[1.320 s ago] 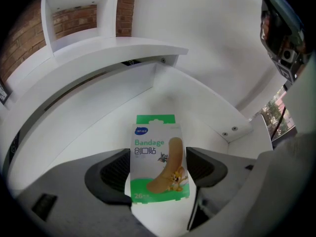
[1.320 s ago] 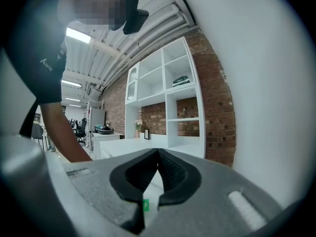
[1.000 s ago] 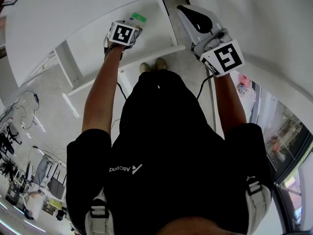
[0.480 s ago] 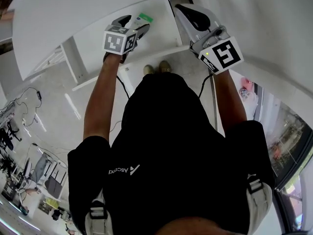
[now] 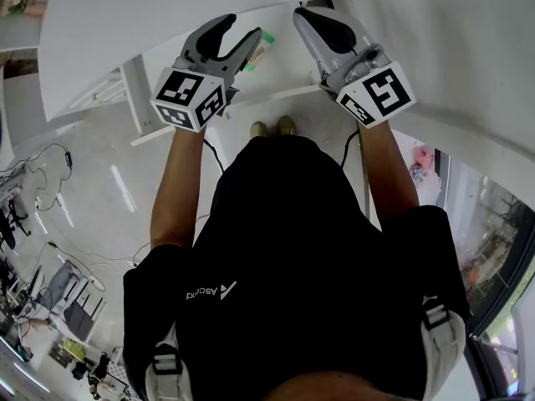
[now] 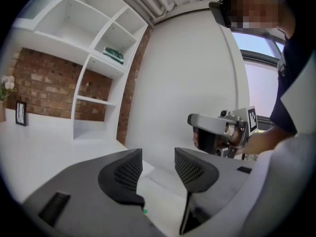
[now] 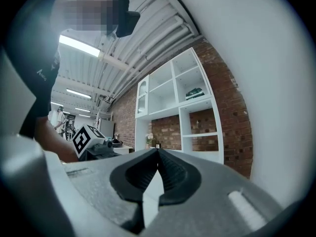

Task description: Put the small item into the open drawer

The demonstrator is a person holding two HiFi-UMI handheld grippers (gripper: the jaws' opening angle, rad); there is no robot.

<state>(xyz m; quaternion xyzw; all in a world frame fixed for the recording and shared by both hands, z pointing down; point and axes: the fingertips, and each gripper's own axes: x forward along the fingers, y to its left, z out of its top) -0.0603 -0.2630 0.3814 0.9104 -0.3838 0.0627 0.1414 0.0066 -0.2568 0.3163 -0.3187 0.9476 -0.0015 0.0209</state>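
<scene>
The small green-and-white item [image 5: 266,47] lies on the white floor of the open drawer [image 5: 288,61], seen in the head view just right of my left gripper. My left gripper [image 5: 236,30] is raised above and left of the item, apart from it. Its jaws are closing with nothing between them, and the left gripper view shows a bare gap between its fingers [image 6: 129,172]. My right gripper [image 5: 308,15] is held over the drawer's right side, shut and empty, and its pads meet in the right gripper view [image 7: 158,154].
The white table top [image 5: 125,23] runs along the top left above the drawer. A plain white wall [image 5: 435,48] stands at the right. White shelving [image 6: 98,58] on a brick wall stands beyond. The person's feet [image 5: 274,129] are below the drawer, and cables [image 5: 50,165] lie on the floor at left.
My left gripper has drawn back and risen from the green-and-white item, which stays lying in the drawer. The right gripper has hardly moved.
</scene>
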